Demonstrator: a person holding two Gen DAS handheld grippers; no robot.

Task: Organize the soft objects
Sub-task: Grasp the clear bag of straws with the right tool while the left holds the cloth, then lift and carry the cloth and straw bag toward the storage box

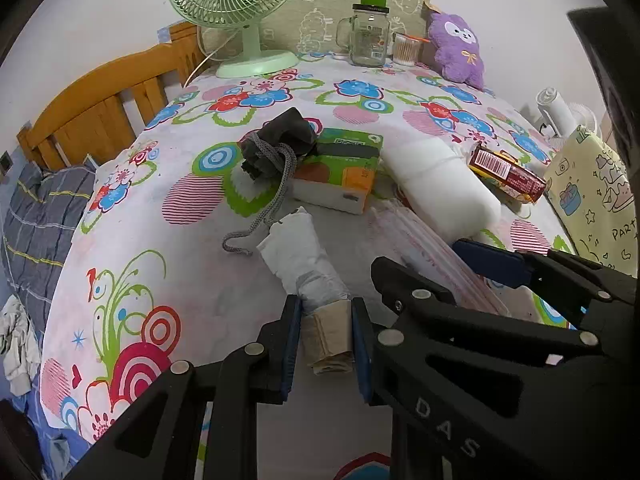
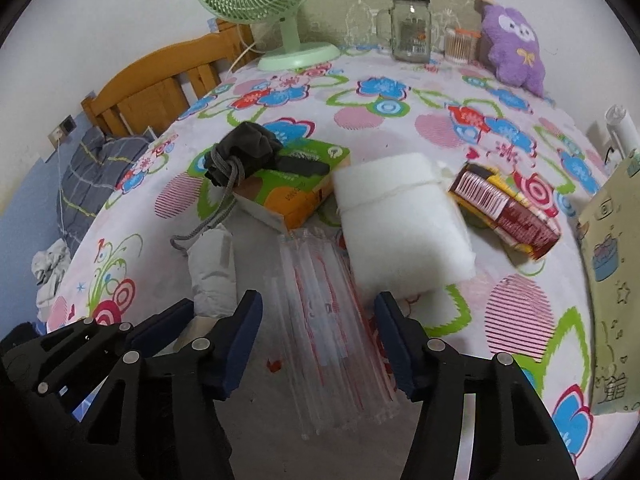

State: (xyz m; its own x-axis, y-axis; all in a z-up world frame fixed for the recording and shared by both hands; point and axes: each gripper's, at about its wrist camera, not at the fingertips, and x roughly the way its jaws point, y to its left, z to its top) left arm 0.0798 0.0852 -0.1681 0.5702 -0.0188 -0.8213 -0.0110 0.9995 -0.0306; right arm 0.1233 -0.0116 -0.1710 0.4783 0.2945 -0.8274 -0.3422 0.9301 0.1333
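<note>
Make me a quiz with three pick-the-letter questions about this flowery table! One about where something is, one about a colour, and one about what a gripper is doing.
1. Where does the dark grey drawstring pouch lie?
A. on the green and orange tissue box
B. beside the glass jar mug
C. under the fan

2. What colour is the plush toy at the back of the table?
A. yellow
B. purple
C. red

3. What is the left gripper doing?
A. hanging open over bare cloth
B. clamping the white rolled soft bundle by its tan end
C. gripping the white foam block

Answers: 1 A, the pouch rests on the box top with its cord trailing off; 2 B, its fur is purple with a white face patch; 3 B, both blue pads press the bundle's tan end in the left wrist view.
</note>
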